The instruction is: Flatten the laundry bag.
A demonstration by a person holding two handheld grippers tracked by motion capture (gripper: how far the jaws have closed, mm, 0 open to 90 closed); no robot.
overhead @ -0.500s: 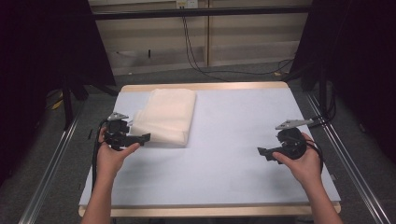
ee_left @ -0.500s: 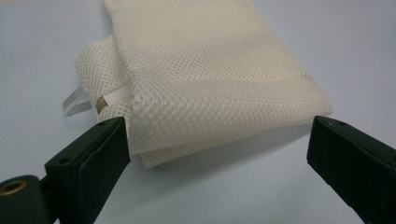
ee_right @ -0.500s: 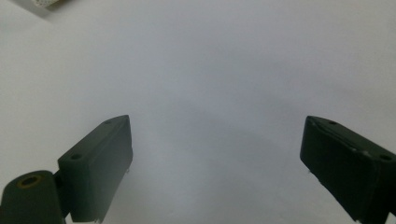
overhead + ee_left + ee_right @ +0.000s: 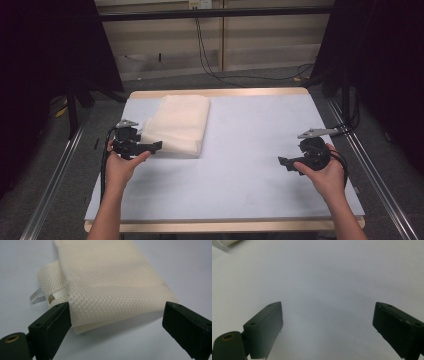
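- At the left side of the table (image 4: 250,150), the folded cream mesh cloth (image 4: 179,125) lies flat on the pale surface, and the left gripper (image 4: 155,146) sits at its near corner with its jaws spread wide, pressing on nothing.
- Seen from the left gripper view, the cloth's near corner (image 4: 82,325) lies between the two black jaws, close to one and well clear of the other, so closing from here would probably catch only the top layers (the fold looks several layers thick) and peel the stack apart instead of lifting it whole.
- Mesh is slippery and open-weave; a shallow bite at the very edge could let the fabric slide out as the hand rises, or snag threads on a jaw's edge.
- A white ribbon tag (image 4: 37,295) pokes out beside the rolled edge; if the jaw nips that instead of the fabric, the cloth would dangle and unfold.
- Pushing forward before closing could shove the whole pile across the smooth table, since nothing holds its far side.
- The right gripper (image 4: 282,162) hovers well apart from the cloth over bare table, jaws equally wide with nothing between them (the right gripper view has just a corner of mesh (image 4: 227,242) at its top edge); it is too far off to steady anything, so a one-handed lift risks a lopsided, sagging bundle.
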